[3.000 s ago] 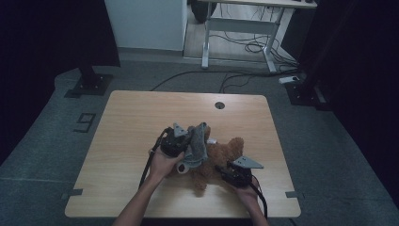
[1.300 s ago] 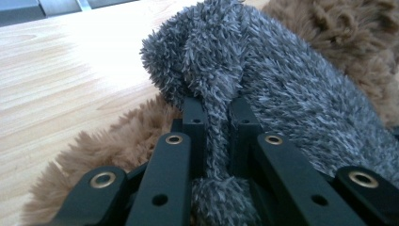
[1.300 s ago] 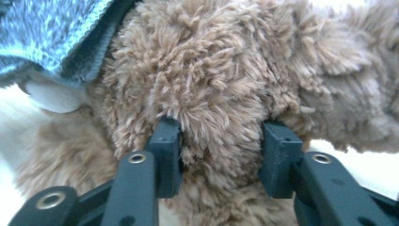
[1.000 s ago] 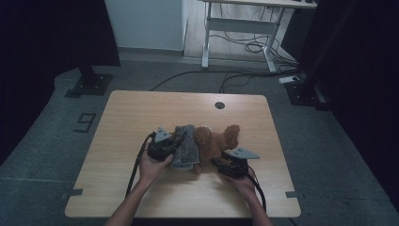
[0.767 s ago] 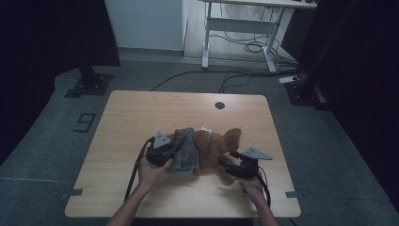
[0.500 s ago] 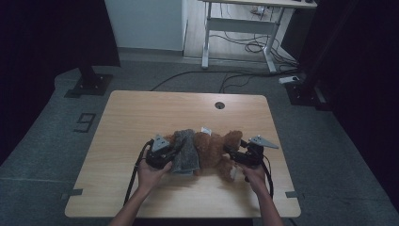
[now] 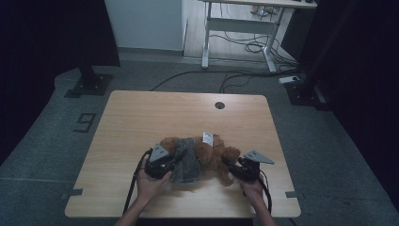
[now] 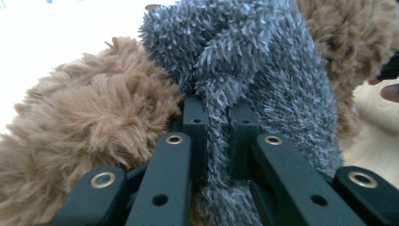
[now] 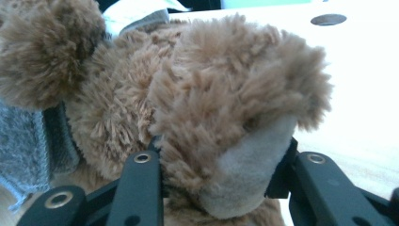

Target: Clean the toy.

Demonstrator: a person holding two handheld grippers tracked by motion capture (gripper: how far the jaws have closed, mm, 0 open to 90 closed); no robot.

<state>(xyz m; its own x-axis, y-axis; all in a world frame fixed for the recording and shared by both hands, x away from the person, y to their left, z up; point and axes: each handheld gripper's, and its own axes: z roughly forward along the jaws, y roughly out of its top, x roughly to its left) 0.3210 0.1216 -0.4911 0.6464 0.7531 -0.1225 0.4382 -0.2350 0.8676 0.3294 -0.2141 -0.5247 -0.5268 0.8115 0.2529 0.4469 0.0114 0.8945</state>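
Observation:
A brown teddy bear (image 7: 212, 153) lies across the wooden table (image 7: 141, 117), with a grey fuzzy garment (image 7: 187, 161) around its middle. My left gripper (image 7: 171, 165) is at the bear's left side. In the left gripper view it (image 8: 217, 117) is shut on a fold of the grey garment (image 8: 263, 70). My right gripper (image 7: 233, 168) is at the bear's right end. Its jaws (image 9: 223, 155) have just been closing and now press on the bear's paw (image 9: 244, 169), which has a pale sole.
A white label (image 7: 207, 137) sticks up from the bear's back. A round cable hole (image 7: 219, 105) sits near the table's far edge. Beyond the table stand a desk frame (image 7: 235, 28) and floor cables (image 7: 244, 47).
The bear and garment have shifted slightly toward the near edge with my left gripper. My right gripper swung out to the right, then came back in and closed on the bear's paw.

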